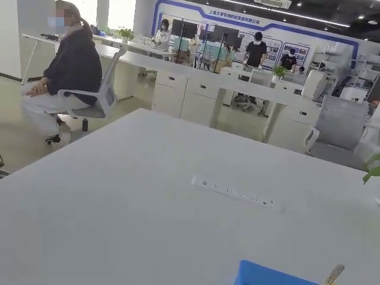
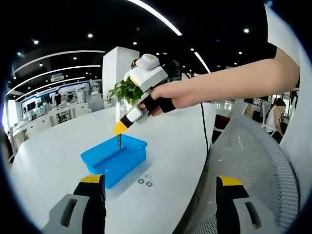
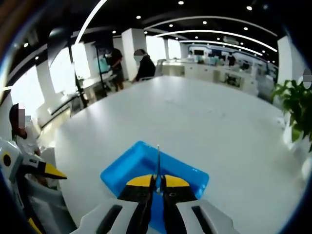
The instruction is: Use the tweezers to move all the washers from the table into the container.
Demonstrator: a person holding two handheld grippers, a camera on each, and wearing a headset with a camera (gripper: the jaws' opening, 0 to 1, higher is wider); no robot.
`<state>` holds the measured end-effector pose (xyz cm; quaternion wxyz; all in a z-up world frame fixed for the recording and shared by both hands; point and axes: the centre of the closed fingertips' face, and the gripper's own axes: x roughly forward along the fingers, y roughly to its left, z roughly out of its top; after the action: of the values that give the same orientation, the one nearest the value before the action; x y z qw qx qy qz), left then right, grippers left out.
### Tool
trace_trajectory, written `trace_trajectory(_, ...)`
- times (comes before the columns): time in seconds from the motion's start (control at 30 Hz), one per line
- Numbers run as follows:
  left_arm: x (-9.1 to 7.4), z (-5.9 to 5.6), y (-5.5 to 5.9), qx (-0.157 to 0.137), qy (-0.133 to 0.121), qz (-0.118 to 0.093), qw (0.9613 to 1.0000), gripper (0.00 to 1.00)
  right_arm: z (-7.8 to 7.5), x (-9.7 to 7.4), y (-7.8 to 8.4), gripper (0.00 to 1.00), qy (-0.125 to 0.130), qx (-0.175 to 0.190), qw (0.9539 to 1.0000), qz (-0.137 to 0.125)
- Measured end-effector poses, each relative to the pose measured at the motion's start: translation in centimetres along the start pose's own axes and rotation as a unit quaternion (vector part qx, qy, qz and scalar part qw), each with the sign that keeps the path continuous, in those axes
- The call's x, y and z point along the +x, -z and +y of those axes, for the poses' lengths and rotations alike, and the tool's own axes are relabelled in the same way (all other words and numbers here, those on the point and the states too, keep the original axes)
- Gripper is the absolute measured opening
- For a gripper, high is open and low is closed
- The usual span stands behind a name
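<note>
The left gripper view gives the widest look at the work. The left gripper (image 2: 159, 179) has its fingers (image 2: 92, 195) wide apart with nothing between them, low over the near edge of the white tabletop (image 2: 58, 146). Beyond them a hand (image 2: 170, 95) holds the right gripper (image 2: 120, 127) tilted down over a blue container (image 2: 114, 158). The tweezers (image 2: 119, 140) hang from its yellow tip, with their points inside the container's far end. A few washers (image 2: 141, 181) lie on the tabletop just beside the container's near corner, outside it. A potted plant (image 2: 126, 90) stands behind the gripper.

The right gripper view looks along the right gripper (image 3: 157, 187) from above. Its fingers (image 3: 141, 181) are clamped together on the tweezers (image 3: 157, 163), which point straight over the open container (image 3: 126, 168). The fingers hide part of the container's floor, and what lies inside cannot be made out. Whether the tweezers carry a washer is too small to tell. The left gripper (image 3: 46, 170) shows at the left edge.

The head view looks up and away, over bare tabletop (image 1: 119, 208) with a power strip (image 1: 234, 192) set in it. One corner of the container (image 1: 270, 276) shows at the bottom edge. A person (image 1: 68, 65) sits on a chair beyond the tabletop.
</note>
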<state>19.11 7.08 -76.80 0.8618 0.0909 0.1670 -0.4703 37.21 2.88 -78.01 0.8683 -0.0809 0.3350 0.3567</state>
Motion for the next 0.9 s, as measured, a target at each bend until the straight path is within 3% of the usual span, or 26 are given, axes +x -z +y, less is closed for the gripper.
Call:
trace_trajectory(0.57, 0.0, 0.2, 0.3, -0.006, -0.003, 0.006, 1.0, 0.96, -0.3, 2.8, 1.8, 0.04, -0.012, 0.005, 0.999, 0.044)
trace_trajectory(0.9, 0.0, 0.2, 0.5, -0.005, -0.003, 0.012, 0.9999, 0.95, -0.3, 3.1, 2.5, 0.04, -0.012, -0.001, 0.9986, 0.051)
